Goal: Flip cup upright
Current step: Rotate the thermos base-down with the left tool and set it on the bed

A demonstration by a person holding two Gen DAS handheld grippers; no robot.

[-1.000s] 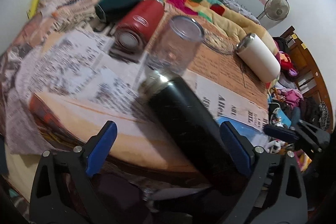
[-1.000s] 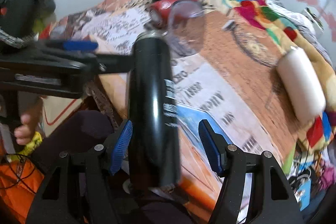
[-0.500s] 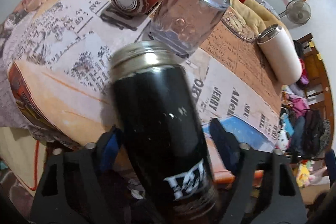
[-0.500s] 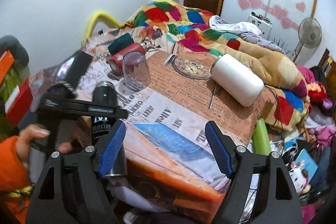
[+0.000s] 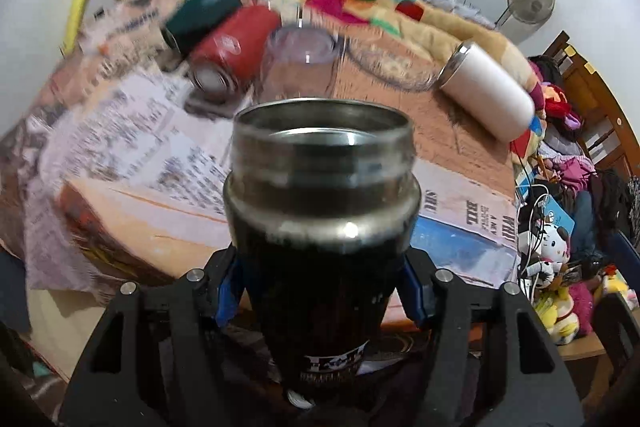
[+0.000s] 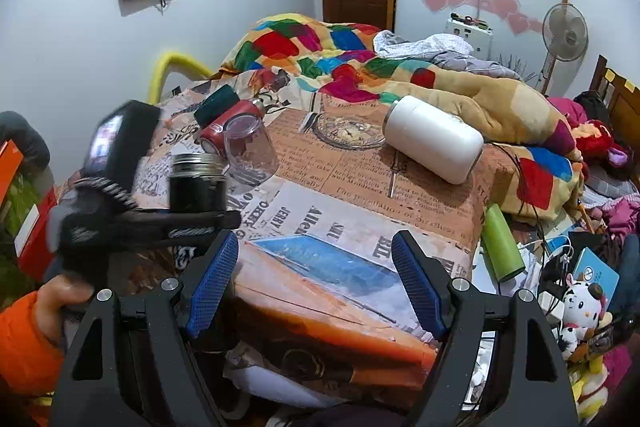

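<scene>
My left gripper (image 5: 320,287) is shut on a black steel cup (image 5: 320,227) and holds it upright, open mouth up, just off the near edge of the bed. The same cup (image 6: 198,183) and the left gripper (image 6: 160,223) show at the left of the right wrist view. My right gripper (image 6: 316,283) is open and empty, back from the bed's near edge. A clear glass (image 6: 250,155) stands upside down behind the black cup.
A red cup (image 6: 228,125), a dark green cup (image 6: 214,105) and a white cup (image 6: 434,143) lie on their sides on the newspaper-print cover (image 6: 360,195). A colourful blanket (image 6: 360,67) is heaped behind. A green bottle (image 6: 502,243) and clutter lie at the right.
The left gripper closed on the black cup and turned it from tilted to upright with its mouth up. The right gripper let go of it earlier and drew back.
</scene>
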